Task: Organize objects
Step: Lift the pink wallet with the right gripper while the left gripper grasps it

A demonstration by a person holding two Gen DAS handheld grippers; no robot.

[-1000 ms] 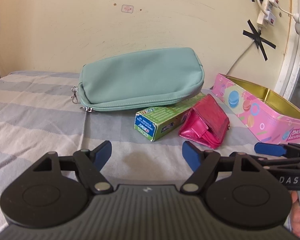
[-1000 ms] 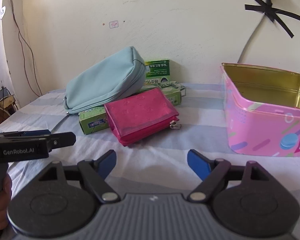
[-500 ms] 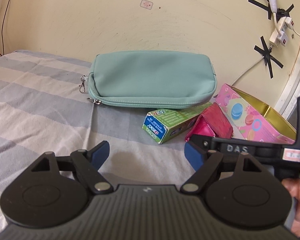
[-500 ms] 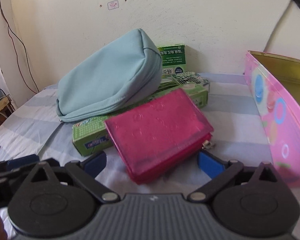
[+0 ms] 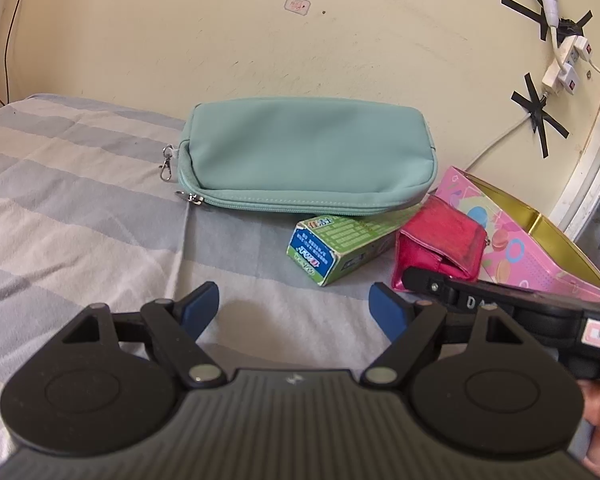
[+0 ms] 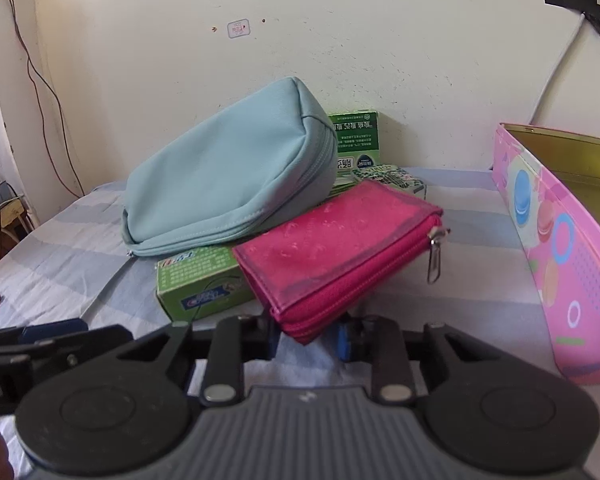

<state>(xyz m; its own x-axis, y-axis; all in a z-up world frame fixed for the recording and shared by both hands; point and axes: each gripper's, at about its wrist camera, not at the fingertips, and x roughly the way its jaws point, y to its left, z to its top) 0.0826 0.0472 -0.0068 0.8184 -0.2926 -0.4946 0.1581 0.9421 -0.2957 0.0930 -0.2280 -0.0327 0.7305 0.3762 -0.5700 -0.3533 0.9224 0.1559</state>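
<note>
Striped bedsheet (image 5: 80,208), right gripper (image 6: 308,338) clamped on pink wallet (image 6: 340,248), left gripper (image 5: 296,312) half-open, empty

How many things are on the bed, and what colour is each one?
Teal: 1, the zip pouch
Pink: 2, the wallet and the open tin
Green: 2, the long toothpaste box and the box standing by the wall
Patterned, colour unclear: 1, the small box behind the wallet
Total: 6

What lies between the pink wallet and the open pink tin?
Only bare striped cloth; the right wrist view shows it between the pink wallet and the pink tin.
</note>
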